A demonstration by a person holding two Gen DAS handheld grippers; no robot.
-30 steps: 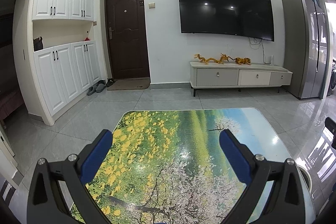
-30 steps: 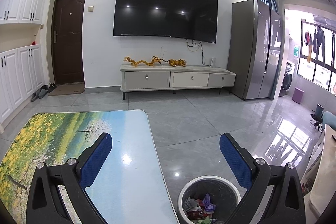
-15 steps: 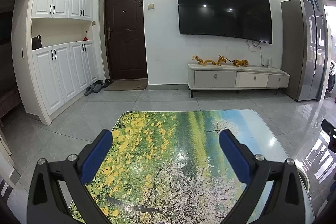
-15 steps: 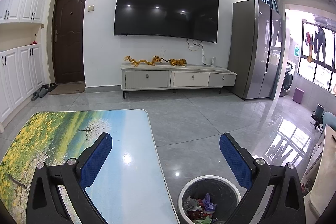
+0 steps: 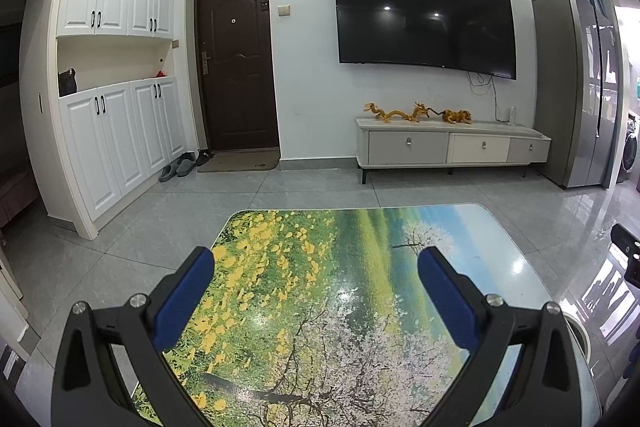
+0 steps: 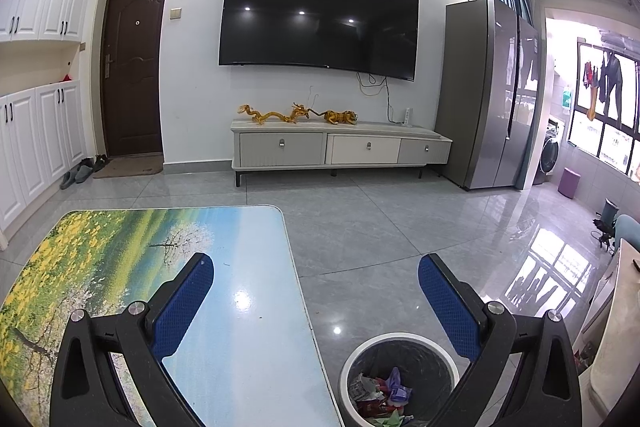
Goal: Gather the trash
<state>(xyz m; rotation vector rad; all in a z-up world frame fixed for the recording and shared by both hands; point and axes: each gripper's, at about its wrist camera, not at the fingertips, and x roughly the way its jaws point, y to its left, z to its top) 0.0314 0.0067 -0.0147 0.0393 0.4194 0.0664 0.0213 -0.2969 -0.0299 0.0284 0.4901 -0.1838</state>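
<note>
My left gripper [image 5: 316, 263] hangs above the table [image 5: 360, 227], its two blue textured pads spread wide apart with nothing between them; my right gripper [image 6: 316, 269] is spread just as wide, one pad over the table's right edge [image 6: 296, 279] and the other over the floor [image 6: 380, 227]. The table top is a glossy rounded rectangle printed with a landscape: yellow flowers toward its left edge, white blossom trees and green field across the middle, pale blue sky toward its right edge. The trash bin [image 6: 400, 341], round, white-rimmed and lined with a dark bag, stands on the floor just beside the table's right edge; crumpled trash [image 6: 384, 391] in purple, red, green and printed paper lies inside it. The floor is large grey polished tile that mirrors the window light. On the far wall hangs a black curved television [image 5: 424, 15] above a low grey and cream drawer cabinet [image 5: 452, 147] bearing golden dragon figurines [image 5: 396, 113]. To the left are a dark brown panelled door [image 5: 238, 67], a doormat [image 5: 240, 161], slippers [image 5: 176, 167] and white panelled cupboards [image 5: 116, 107]; to the right stands a tall grey metallic refrigerator [image 6: 488, 95]. I can read no writing or brand anywhere.
</note>
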